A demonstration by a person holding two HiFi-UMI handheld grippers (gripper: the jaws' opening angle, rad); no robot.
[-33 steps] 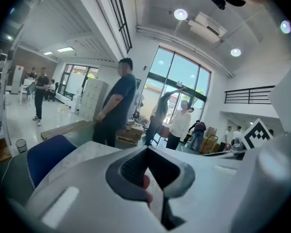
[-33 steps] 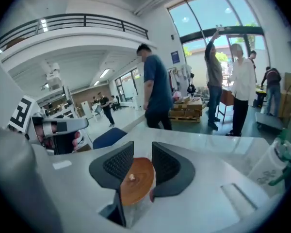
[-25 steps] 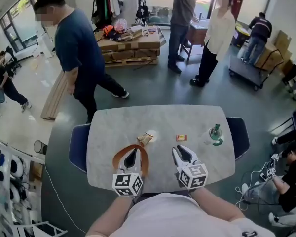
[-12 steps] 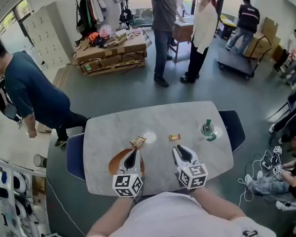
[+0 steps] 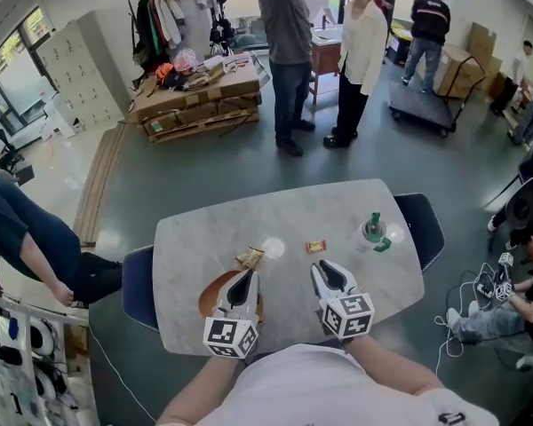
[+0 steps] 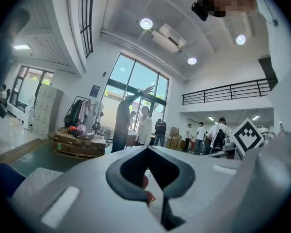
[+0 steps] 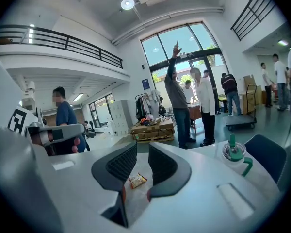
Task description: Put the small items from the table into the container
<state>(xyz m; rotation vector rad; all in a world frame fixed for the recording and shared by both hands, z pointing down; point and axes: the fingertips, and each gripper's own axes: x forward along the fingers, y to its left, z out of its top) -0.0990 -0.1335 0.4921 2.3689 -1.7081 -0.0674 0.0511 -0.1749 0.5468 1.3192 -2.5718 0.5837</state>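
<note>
Table: marble top, carrying everything I list below.
Container: brown, near left, directly under my left gripper. That gripper's jaws meet tip to tip, and I cannot tell whether they catch the rim.
Right gripper: near edge, right of the container. Its jaws stand a narrow gap apart with nothing between them.
Cup: green lid, far right.
Snack packet: just beyond the left gripper's tips, not touching them.
Candy: red-yellow, just beyond the right gripper's tips.
</note>
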